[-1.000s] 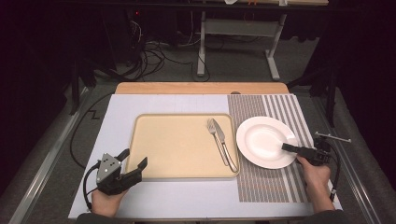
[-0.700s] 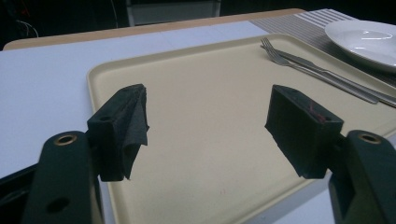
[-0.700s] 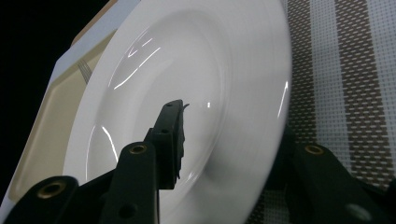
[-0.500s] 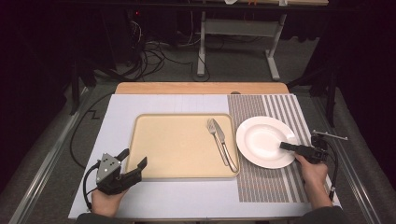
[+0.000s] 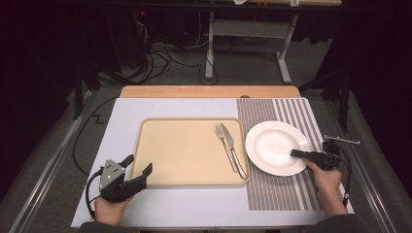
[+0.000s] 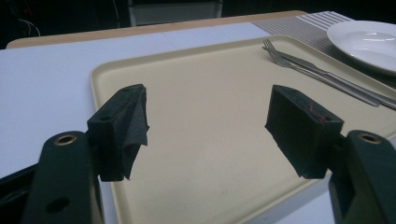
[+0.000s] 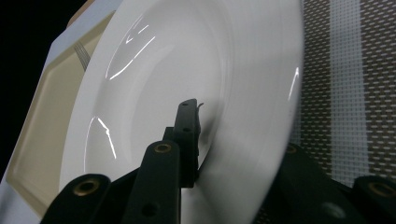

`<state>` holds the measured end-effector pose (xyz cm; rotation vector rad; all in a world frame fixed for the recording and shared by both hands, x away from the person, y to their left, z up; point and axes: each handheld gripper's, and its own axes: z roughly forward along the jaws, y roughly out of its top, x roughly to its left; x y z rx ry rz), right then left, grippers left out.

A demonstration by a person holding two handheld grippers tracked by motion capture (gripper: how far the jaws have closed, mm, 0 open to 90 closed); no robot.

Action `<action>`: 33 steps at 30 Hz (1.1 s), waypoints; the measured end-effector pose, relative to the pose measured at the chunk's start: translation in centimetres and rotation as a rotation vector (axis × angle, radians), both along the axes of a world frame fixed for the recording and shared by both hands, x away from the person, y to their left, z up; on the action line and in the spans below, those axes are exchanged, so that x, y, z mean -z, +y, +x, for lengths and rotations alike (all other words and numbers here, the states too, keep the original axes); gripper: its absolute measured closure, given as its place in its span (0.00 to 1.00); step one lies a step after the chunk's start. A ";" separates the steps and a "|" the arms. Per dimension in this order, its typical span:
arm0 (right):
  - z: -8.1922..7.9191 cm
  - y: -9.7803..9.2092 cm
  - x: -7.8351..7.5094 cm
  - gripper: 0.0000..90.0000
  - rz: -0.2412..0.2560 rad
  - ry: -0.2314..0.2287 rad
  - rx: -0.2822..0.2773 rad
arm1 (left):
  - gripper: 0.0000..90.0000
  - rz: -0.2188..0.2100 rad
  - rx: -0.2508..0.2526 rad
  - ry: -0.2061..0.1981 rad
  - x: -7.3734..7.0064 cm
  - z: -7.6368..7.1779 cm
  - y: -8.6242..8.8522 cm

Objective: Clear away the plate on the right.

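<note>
Now the right gripper (image 5: 297, 153) pinches the white plate's (image 5: 272, 145) rim w/ one jaw on top, one under. Left gripper (image 5: 137, 169) is spread wide by the tray (image 5: 184, 150).

The plate (image 5: 272, 145) is round, white, glossy and empty, with a shallow well and a broad rim. It lies flat just right of the tray (image 5: 184, 150), on the striped mat (image 5: 291, 194).
</note>
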<state>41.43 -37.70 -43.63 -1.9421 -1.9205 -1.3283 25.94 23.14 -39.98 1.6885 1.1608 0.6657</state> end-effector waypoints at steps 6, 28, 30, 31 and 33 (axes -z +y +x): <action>-0.1 0.0 -0.2 0.84 0.002 -0.003 -0.002 | 0.34 0.000 0.002 0.000 0.0 0.0 0.0; -0.6 0.3 -1.1 0.93 0.071 -0.074 0.006 | 0.33 0.000 0.003 -0.006 0.0 -0.1 0.0; -0.7 0.4 -1.3 0.93 0.060 -0.083 0.006 | 0.33 0.000 0.003 -0.007 0.0 -0.1 0.0; -0.7 0.4 -1.3 0.93 0.060 -0.085 0.003 | 0.33 0.000 0.003 -0.006 -0.1 -0.1 0.0; -0.8 0.4 -1.4 0.93 0.056 -0.090 0.000 | 0.33 0.001 0.004 -0.007 -0.1 -0.1 0.0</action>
